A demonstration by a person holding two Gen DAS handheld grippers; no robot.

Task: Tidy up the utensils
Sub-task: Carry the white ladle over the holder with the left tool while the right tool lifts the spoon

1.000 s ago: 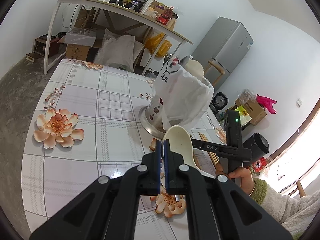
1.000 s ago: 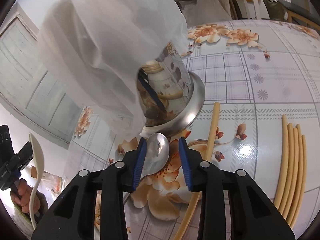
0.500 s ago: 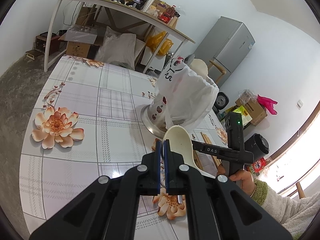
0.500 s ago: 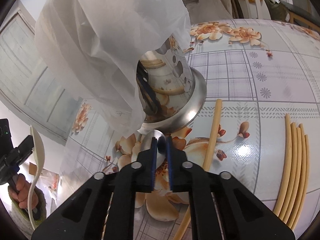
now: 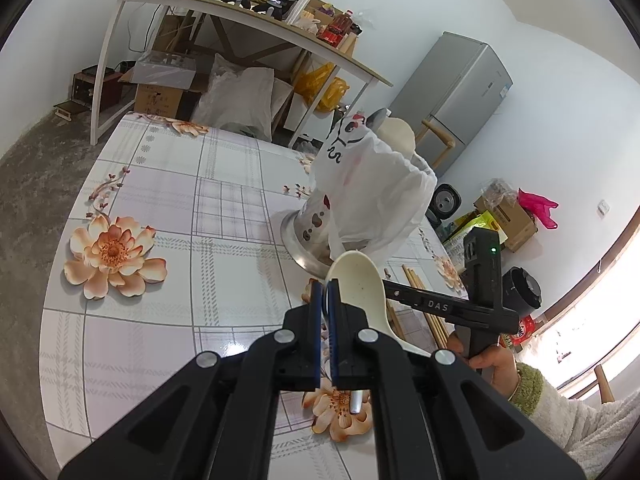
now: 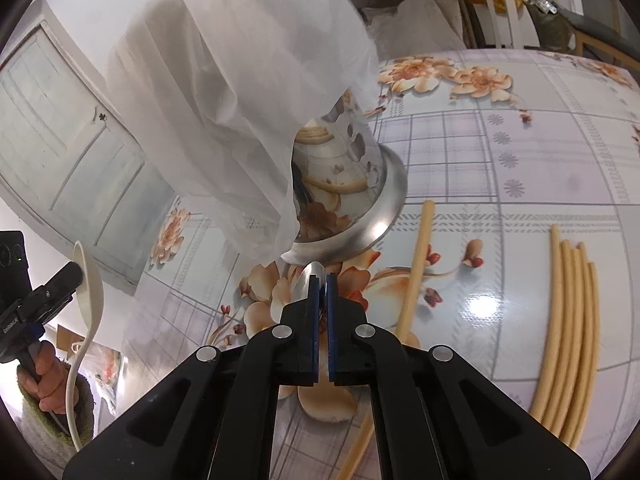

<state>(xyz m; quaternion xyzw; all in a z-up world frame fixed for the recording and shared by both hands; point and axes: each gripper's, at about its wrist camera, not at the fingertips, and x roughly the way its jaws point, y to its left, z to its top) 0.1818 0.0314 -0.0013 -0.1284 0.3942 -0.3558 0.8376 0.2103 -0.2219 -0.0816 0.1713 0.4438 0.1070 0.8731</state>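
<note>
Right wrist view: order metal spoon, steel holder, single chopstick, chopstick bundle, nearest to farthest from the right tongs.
1. Metal spoon, pinched in the right tongs.
2. Steel holder, just beyond, bag-covered.
3. Single chopstick, to the right.
4. Chopstick bundle, far right.

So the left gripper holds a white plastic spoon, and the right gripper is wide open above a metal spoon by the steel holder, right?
Not quite. The right gripper is not wide open: its jaws have just been closing and now pinch the metal spoon lying by the steel holder, as the right wrist view shows. The rest holds: the left gripper grips the white plastic spoon.
</note>
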